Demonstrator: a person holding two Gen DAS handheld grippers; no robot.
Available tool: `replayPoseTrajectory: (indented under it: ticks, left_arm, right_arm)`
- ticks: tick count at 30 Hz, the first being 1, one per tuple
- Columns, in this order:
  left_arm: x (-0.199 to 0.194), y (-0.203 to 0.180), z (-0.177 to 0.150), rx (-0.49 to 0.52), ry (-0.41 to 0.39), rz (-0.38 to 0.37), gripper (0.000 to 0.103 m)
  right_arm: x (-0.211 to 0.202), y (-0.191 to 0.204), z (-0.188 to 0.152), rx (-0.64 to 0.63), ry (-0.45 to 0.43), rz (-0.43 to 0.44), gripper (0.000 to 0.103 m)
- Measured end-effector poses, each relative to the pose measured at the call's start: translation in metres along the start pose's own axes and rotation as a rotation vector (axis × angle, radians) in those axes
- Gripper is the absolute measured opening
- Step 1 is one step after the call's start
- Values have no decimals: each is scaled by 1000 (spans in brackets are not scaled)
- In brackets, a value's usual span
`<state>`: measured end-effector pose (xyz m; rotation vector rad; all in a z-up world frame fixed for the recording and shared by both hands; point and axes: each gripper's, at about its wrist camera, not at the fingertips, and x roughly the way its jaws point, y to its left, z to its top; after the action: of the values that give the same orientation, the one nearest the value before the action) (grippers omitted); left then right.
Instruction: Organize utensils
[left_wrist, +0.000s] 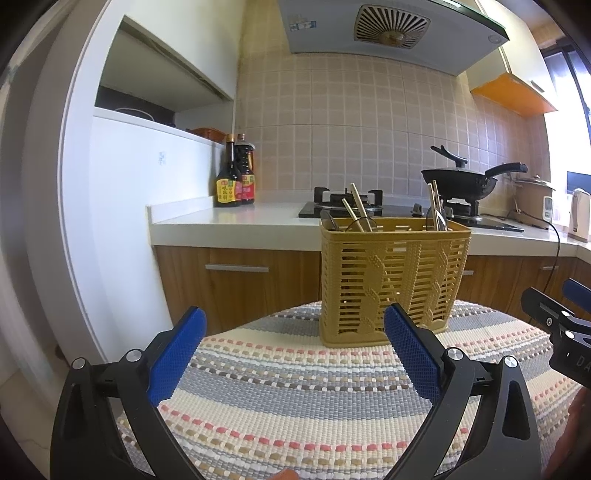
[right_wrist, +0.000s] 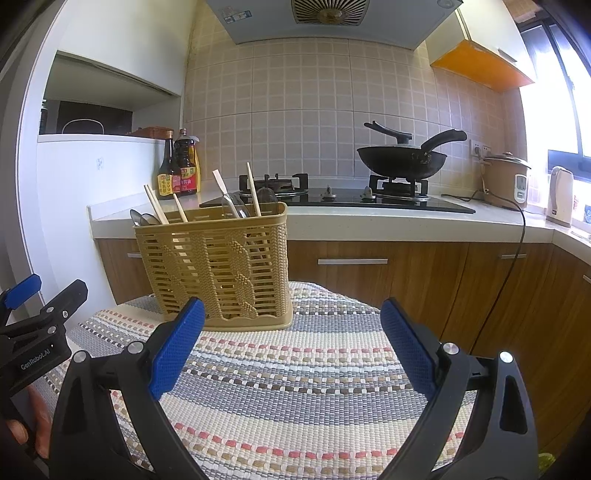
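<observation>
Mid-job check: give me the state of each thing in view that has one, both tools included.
left tool: open, empty, above the mat.
right tool: open, empty, above the mat.
utensil basket: upright on the woven mat, holding utensils.
chopsticks: standing tilted in the basket.
spoons: in the basket, bowls up.
wok: on the right burner, flame not discernible.
sauce bottles: upright, capped, on the counter.

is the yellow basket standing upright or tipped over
Upright. The yellow basket sits flat on the striped mat, rim level, with chopsticks and spoons sticking up from it.
</observation>
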<state>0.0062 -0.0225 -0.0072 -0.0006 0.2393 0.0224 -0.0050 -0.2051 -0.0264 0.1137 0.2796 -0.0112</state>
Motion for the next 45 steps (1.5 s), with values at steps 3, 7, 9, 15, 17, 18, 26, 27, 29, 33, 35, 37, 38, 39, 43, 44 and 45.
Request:
replayPoseTrajectory:
  ticks: [3, 7, 9, 15, 17, 18, 26, 27, 29, 33, 35, 37, 38, 39, 43, 44, 45]
  left_arm:
    - [0, 0, 0, 1, 3, 3, 95]
    - [1, 0, 0, 1, 5, 2, 95]
    - [1, 1, 0, 0, 5, 2, 95]
    - [1, 2, 0, -6, 8, -2, 95]
    - [2, 2, 0, -8, 9, -4, 95]
    - [2, 2, 1, -8, 9, -5, 95]
    - [2, 1, 1, -5, 8, -5, 95]
    - [3, 1, 2, -4, 8, -4, 95]
    - [2, 1, 1, -3, 5, -4, 95]
    - [1, 1, 2, -3, 2, -2, 95]
    - [1, 1, 2, -1, 3, -2, 95]
    - [1, 1, 2, 0, 3, -1, 95]
    - [0, 1, 2, -1, 3, -1, 95]
    - [0, 1, 1, -1, 3, -2, 95]
    - [0, 2, 1, -4, 6, -2, 95]
    - [0, 2, 1, -4, 6, -2, 95]
    - [0, 2, 1, -4, 6, -2, 95]
  right_arm:
    - [0, 0, -1, 1, 3, 0, 94]
    - [1, 0, -1, -1, 5, -1, 94]
    - [1, 0, -1, -3, 6, -1, 95]
    - [2, 0, -1, -3, 11, -2, 95]
    - [2, -1, -1, -3, 10, -2, 95]
    - [2, -1, -1, -4, 10, -1, 95]
    - [3, -1, -2, -8, 11, -4, 95]
    - [3, -1, -2, -8, 11, -5, 95]
    - [3, -1, -2, -6, 11, -5, 95]
    - [5, -1, -2, -5, 15, -6, 95]
    - [5, -1, -2, -4, 18, -5, 95]
    - [5, -1, -2, -5, 16, -7, 95]
    - [5, -1, -2, -5, 16, -6, 95]
    - [5, 0, -1, -5, 16, -7, 95]
    - [5, 0, -1, -5, 18, -7, 95]
    - [5, 0, -2, -5, 18, -8, 95]
    - [4, 0, -1, -5, 17, -8, 95]
